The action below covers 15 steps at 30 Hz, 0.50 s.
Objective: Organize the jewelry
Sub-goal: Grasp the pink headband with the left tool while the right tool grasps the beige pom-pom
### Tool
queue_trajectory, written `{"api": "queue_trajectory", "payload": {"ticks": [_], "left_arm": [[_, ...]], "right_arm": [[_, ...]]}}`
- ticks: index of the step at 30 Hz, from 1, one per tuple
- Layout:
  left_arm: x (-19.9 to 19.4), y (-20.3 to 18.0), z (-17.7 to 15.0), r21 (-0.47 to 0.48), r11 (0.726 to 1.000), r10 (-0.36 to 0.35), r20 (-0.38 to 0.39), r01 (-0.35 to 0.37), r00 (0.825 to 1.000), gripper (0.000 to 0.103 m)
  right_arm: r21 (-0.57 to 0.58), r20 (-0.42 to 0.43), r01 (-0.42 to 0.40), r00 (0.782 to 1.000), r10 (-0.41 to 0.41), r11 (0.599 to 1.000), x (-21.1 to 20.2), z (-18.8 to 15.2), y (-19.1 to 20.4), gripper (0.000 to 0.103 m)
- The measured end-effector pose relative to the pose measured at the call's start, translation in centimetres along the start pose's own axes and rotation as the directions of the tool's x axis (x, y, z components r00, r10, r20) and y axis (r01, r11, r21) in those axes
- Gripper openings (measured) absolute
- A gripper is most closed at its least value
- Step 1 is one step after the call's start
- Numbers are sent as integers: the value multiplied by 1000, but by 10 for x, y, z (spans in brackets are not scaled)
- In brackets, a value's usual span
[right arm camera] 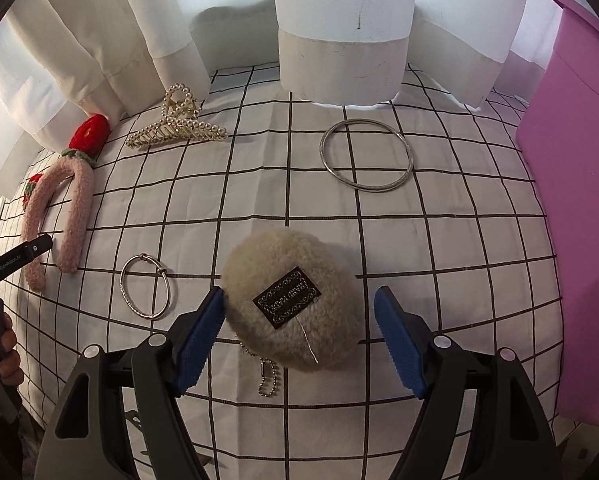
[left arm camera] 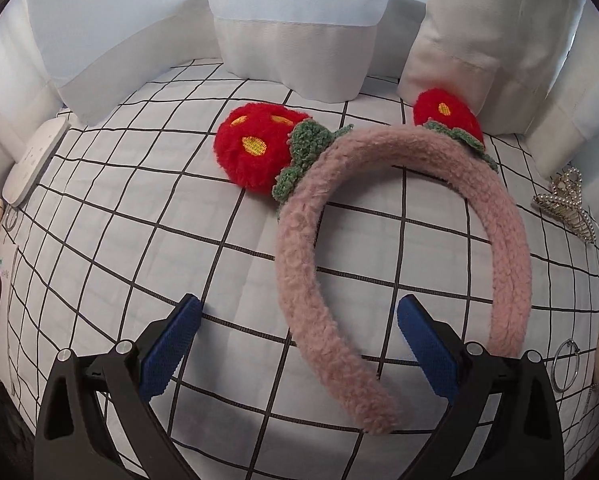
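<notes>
A pink fuzzy headband (left arm camera: 511,264) with two red strawberry puffs (left arm camera: 255,146) lies flat on the black-grid white cloth (left arm camera: 139,240). My left gripper (left arm camera: 303,344) hangs open over it. One arm of the band runs between the blue pads (left arm camera: 175,344) and neither pad touches it. In the right wrist view a beige fluffy pompom (right arm camera: 267,264) with a black label and a ball chain (right arm camera: 269,380) lies between the fingers of my open right gripper (right arm camera: 299,340). Its left pad (right arm camera: 199,340) is right at the fur, while the right pad stands clear.
A pearl claw clip (right arm camera: 175,128), a large silver bangle (right arm camera: 366,155) and a smaller bangle (right arm camera: 145,286) lie on the cloth. A pink box (right arm camera: 571,200) stands at the right edge. White curtains (right arm camera: 343,20) hang along the back. A white device (left arm camera: 31,164) lies far left.
</notes>
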State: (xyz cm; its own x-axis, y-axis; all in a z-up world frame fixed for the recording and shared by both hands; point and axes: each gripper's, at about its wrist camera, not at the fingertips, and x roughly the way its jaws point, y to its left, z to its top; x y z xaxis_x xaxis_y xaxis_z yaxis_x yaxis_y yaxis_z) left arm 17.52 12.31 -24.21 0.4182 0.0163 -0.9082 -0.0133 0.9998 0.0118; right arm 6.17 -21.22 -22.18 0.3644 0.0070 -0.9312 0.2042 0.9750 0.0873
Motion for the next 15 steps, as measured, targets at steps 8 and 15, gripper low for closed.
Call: {"api": "queue_trajectory", "payload": {"ticks": [8,15], "left_arm": [[5,3,9,12,1000,-12,12,12,1000,97],[11,-4,19,15,1000,-10,46,9,999,98]], "right_arm": [[10,-16,-5,1000,6,1000,17,5,0,75],[-20,15,52,999,-52,998,22,2,11,76]]}}
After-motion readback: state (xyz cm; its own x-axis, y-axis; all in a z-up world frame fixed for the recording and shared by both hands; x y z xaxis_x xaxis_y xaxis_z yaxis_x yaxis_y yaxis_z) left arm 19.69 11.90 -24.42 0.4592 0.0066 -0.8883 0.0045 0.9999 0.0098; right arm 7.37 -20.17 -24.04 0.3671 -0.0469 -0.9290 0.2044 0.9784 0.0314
